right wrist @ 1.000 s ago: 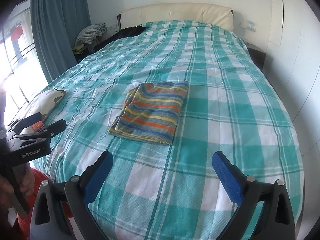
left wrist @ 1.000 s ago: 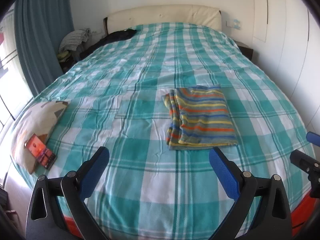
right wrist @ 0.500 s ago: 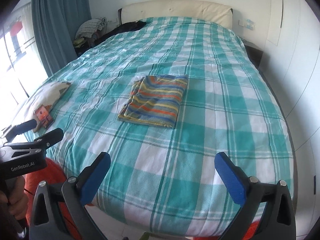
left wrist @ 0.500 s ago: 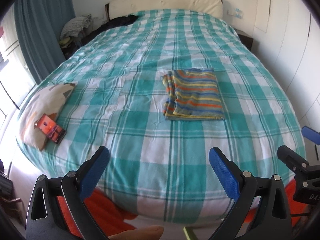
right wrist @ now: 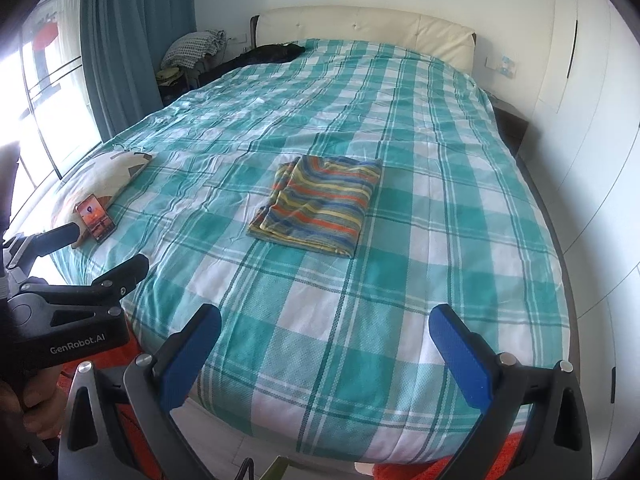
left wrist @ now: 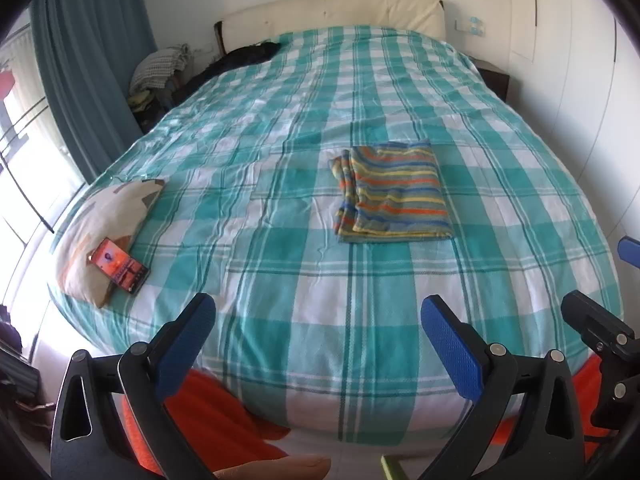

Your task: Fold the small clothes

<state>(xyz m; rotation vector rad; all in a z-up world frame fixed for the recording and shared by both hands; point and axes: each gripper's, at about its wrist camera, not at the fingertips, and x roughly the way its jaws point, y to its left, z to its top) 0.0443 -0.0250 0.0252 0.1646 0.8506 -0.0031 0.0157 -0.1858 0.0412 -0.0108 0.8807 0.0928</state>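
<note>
Evidently the folded striped garment (left wrist: 394, 194) on the bed (left wrist: 320, 320) looked soft, light; both tongs (left wrist: 318, 332) (right wrist: 324, 344) gaped empty; grip its edges.

The bed (left wrist: 304, 280) wears a teal-and-white check cover crossed by thin dark green lines. On it the folded garment (left wrist: 394, 194) is striped orange, yellow, blue and grey-green. At nine o'clock a cream pillow (left wrist: 108, 216) shows grey and orange patches, perhaps a printed shape, under a phone (left wrist: 119, 266) with a glowing orange-red screen. The headboard (left wrist: 332, 10) is cream; the curtain (left wrist: 92, 68) is dusty blue. Each hand-held gripper, left (left wrist: 318, 328) and right (right wrist: 325, 340), is black with blue pads.
</note>
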